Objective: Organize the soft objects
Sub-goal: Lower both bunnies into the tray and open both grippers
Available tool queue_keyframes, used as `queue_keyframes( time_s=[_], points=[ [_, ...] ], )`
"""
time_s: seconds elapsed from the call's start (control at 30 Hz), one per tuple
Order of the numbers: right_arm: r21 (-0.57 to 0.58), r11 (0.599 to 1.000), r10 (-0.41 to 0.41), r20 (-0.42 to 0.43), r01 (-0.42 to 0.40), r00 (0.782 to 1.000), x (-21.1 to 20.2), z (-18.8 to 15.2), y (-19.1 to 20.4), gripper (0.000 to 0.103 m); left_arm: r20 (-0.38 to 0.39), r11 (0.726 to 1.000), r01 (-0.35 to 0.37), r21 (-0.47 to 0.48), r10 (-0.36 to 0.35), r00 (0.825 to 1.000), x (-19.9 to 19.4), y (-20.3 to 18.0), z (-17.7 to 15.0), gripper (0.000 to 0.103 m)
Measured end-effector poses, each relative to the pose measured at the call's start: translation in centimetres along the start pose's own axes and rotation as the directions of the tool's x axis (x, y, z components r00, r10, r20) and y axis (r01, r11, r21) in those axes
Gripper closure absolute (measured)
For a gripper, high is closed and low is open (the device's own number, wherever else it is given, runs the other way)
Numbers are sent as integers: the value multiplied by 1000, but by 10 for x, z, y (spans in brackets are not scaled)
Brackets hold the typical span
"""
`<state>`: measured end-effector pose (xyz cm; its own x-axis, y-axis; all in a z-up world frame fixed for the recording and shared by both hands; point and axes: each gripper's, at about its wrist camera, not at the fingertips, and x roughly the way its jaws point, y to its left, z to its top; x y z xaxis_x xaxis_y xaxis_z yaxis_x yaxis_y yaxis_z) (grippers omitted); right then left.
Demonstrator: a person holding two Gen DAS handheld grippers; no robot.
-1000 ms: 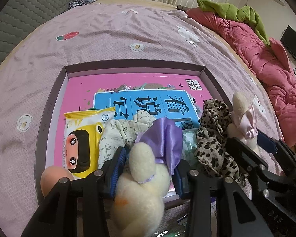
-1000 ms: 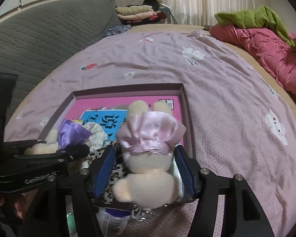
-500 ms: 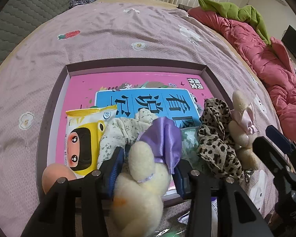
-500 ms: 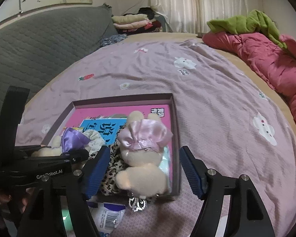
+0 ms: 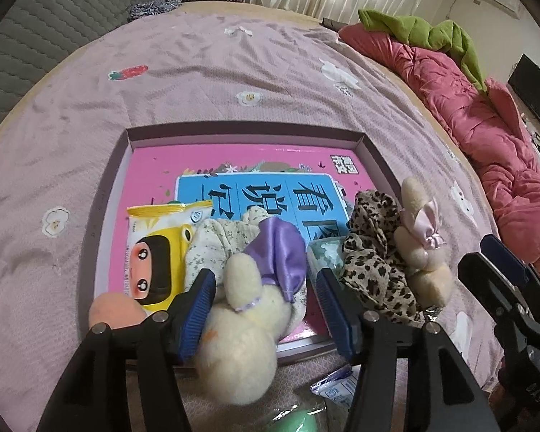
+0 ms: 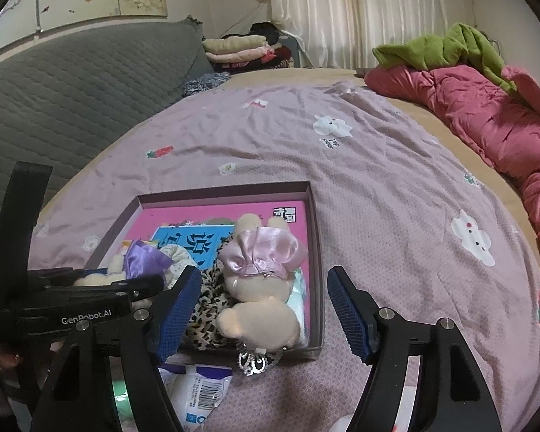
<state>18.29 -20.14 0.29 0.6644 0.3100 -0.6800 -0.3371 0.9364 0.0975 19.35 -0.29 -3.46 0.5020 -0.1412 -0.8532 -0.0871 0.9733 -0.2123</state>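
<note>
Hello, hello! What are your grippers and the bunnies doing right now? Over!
Right gripper open, pink-bow bunny let go in box. Left gripper just opening, purple-bow bunny between. Nothing blocking.

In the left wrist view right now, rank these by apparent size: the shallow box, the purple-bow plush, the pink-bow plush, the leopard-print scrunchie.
1. shallow box
2. purple-bow plush, though it lies nearest the lens, which inflates it
3. leopard-print scrunchie and pink-bow plush: too alike to rank
</note>
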Motion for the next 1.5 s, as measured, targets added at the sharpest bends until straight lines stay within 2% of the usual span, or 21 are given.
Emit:
queue_keyframes(
  time_s=[0.17,0.93,1.5],
  points=[
    [-4,1000,0,10,0,1000,-11,0,4,29,30,1000,-21,-18,22,999,-17,3,0,45],
    [-45,999,11,82,-7,997,-79,-6,27,29,130,1000,-9,-19,11,992,-97,5,-24,45],
    [-53,998,19,83,-14,996,-105,-22,38,29,148,1000,-13,1,12,989,-122,2,-47,45]
  ],
)
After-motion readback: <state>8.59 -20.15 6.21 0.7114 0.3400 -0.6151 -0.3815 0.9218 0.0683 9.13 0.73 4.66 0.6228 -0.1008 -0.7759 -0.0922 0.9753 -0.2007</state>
